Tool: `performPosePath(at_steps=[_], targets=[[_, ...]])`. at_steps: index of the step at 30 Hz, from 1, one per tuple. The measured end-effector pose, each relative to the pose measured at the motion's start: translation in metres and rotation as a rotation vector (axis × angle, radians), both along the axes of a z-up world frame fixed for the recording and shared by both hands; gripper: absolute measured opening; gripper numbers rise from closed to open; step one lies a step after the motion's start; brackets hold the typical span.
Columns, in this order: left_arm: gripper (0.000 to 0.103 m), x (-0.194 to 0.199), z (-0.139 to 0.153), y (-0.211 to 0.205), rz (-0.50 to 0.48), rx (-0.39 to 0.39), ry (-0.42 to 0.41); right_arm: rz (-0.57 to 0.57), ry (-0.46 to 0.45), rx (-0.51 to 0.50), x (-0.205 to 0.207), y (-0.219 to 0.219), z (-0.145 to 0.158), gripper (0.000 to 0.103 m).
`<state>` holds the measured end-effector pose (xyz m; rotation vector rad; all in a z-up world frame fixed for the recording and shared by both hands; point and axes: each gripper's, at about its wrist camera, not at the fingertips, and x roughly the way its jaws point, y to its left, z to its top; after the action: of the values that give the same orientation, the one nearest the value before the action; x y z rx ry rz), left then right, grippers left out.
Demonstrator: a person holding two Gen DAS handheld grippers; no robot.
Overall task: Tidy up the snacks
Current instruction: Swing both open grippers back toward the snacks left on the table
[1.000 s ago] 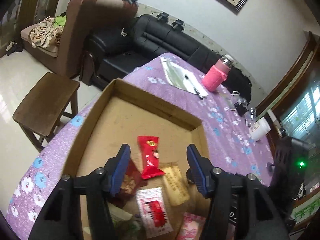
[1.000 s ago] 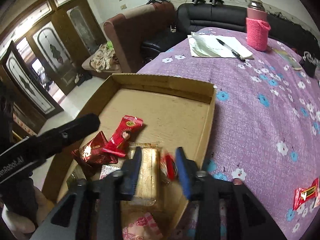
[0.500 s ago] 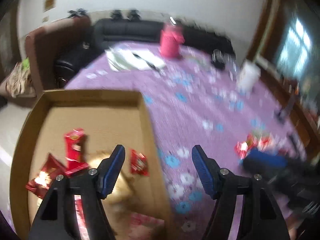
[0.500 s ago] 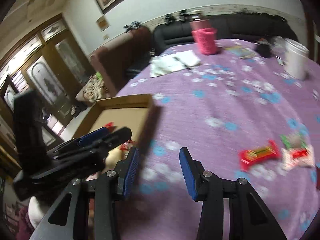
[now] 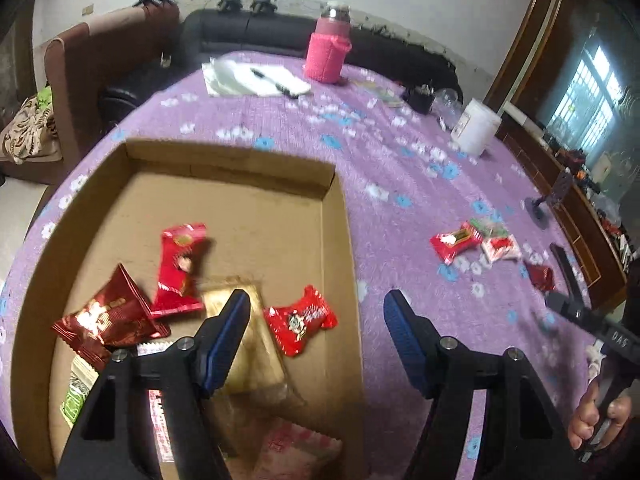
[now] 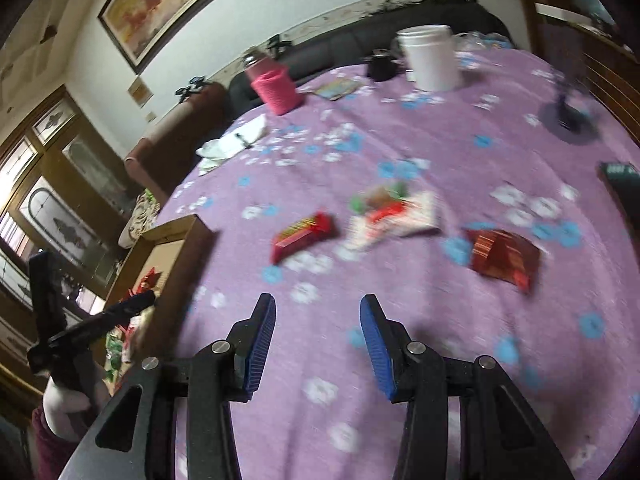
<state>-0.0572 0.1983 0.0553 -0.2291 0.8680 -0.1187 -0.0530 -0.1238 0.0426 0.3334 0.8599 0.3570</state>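
Observation:
A shallow cardboard box (image 5: 340, 216) lies on the purple flowered tablecloth and holds several snack packets, among them a small red candy packet (image 5: 300, 320) and a tall red packet (image 5: 180, 264). My left gripper (image 5: 316, 336) is open and empty above the box's right wall. My right gripper (image 6: 318, 340) is open and empty over bare cloth. Ahead of it lie a red bar packet (image 6: 302, 236), a white-and-green packet (image 6: 396, 216) and a dark red packet (image 6: 504, 258). The same loose packets show in the left wrist view (image 5: 456, 242).
A pink-sleeved bottle (image 5: 328, 52), papers with a pen (image 5: 256, 80), a white tub (image 5: 476, 126) and a small black stand (image 6: 568, 116) sit further back on the table. A black sofa (image 5: 240, 36) and brown armchair stand behind it.
My right gripper let go of the small red packet into the box and swung right over the table toward the loose packets. My left gripper turned right over the box's right wall.

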Motion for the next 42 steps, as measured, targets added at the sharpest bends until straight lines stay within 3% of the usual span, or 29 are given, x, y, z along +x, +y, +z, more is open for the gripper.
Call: performPosePath(at_steps=[4, 8, 14, 19, 21, 25, 29, 32, 35, 36, 38, 39, 42], targets=[[0.069, -0.017, 0.023, 0.010, 0.048, -0.106, -0.090, -0.059, -0.002, -0.003, -0.011, -0.034, -0.001, 0.048], [0.069, -0.056, 0.069, 0.010, 0.026, -0.211, -0.214, -0.096, -0.024, -0.004, -0.032, -0.062, 0.012, 0.048], [0.069, -0.149, 0.161, -0.005, -0.071, -0.274, -0.454, -0.118, -0.173, 0.079, -0.081, -0.091, 0.085, 0.048], [0.069, -0.217, 0.221, -0.021, -0.160, -0.313, -0.592, -0.122, -0.265, 0.175, -0.132, -0.108, 0.147, 0.048], [0.069, -0.242, 0.255, -0.025, -0.194, -0.293, -0.642, -0.114, -0.304, 0.180, -0.155, -0.111, 0.179, 0.048], [0.070, -0.287, 0.334, -0.009, -0.163, -0.243, -0.756, -0.139, -0.389, 0.171, -0.194, -0.119, 0.248, 0.048], [0.078, -0.311, 0.407, 0.014, -0.013, -0.103, -0.835, -0.235, -0.518, 0.038, -0.228, -0.130, 0.353, 0.048], [0.081, -0.319, 0.461, 0.040, 0.161, 0.044, -0.879, -0.337, -0.575, -0.096, -0.244, -0.134, 0.428, 0.048], [0.087, -0.318, 0.500, 0.066, 0.345, 0.161, -0.896, -0.441, -0.632, -0.161, -0.259, -0.148, 0.495, 0.048], [0.089, -0.317, 0.508, 0.071, 0.386, 0.199, -0.893, -0.508, -0.647, -0.181, -0.266, -0.158, 0.525, 0.048], [0.091, -0.307, 0.520, 0.084, 0.473, 0.260, -0.871, -0.593, -0.651, -0.220, -0.271, -0.171, 0.556, 0.048], [0.096, -0.302, 0.519, 0.088, 0.468, 0.265, -0.860, -0.637, -0.638, -0.258, -0.274, -0.177, 0.573, 0.050], [0.099, -0.280, 0.494, 0.088, 0.408, 0.268, -0.816, -0.686, -0.607, -0.288, -0.270, -0.184, 0.573, 0.072]])
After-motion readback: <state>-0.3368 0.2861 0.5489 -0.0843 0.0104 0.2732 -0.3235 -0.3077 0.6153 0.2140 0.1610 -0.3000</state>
